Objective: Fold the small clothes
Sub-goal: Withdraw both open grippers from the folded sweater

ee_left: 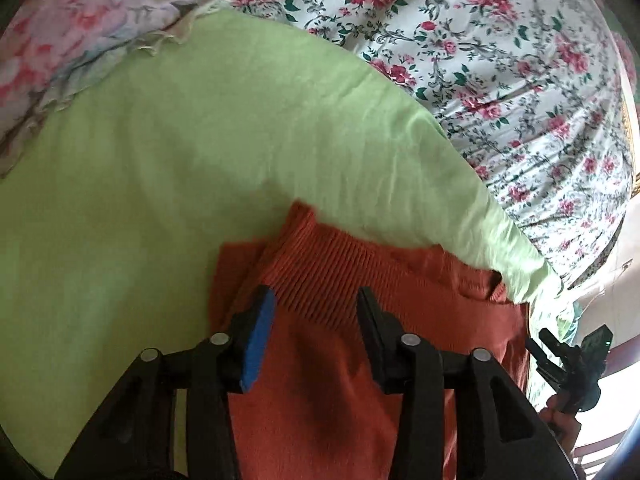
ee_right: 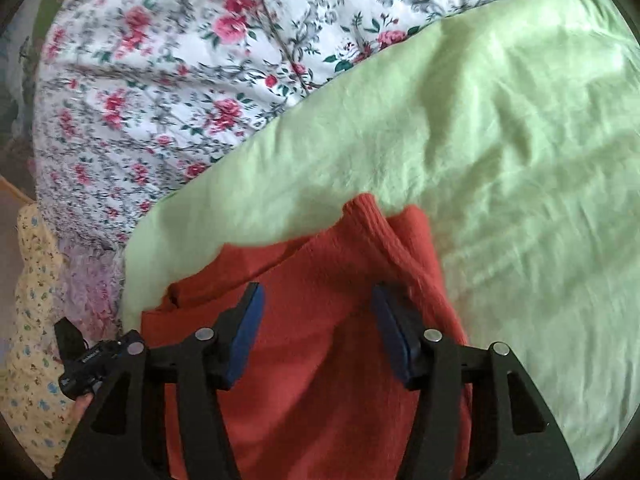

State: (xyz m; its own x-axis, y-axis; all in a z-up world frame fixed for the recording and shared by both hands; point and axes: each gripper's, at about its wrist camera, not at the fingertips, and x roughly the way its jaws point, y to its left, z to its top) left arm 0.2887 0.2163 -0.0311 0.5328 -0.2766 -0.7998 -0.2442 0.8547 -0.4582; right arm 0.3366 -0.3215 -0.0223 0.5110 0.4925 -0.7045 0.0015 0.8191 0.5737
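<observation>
So your orange knit garment [ee_left: 352, 320] is lying on the light green cloth [ee_left: 180, 168], which is spread over the floral bedsheet [ee_left: 500, 80]. Its ribbed band points away from you, with one ribbed corner poking up over the green. Your left tool [ee_left: 316, 300] hangs over that ribbed part with its jaws apart, nothing pinched between the pads. Same deal with your right tool [ee_right: 316, 300]: jaws spread, just above the knit, not gripping it. From the right wrist view, a yellow printed fabric [ee_right: 32, 320] sits at the bed's edge.
</observation>
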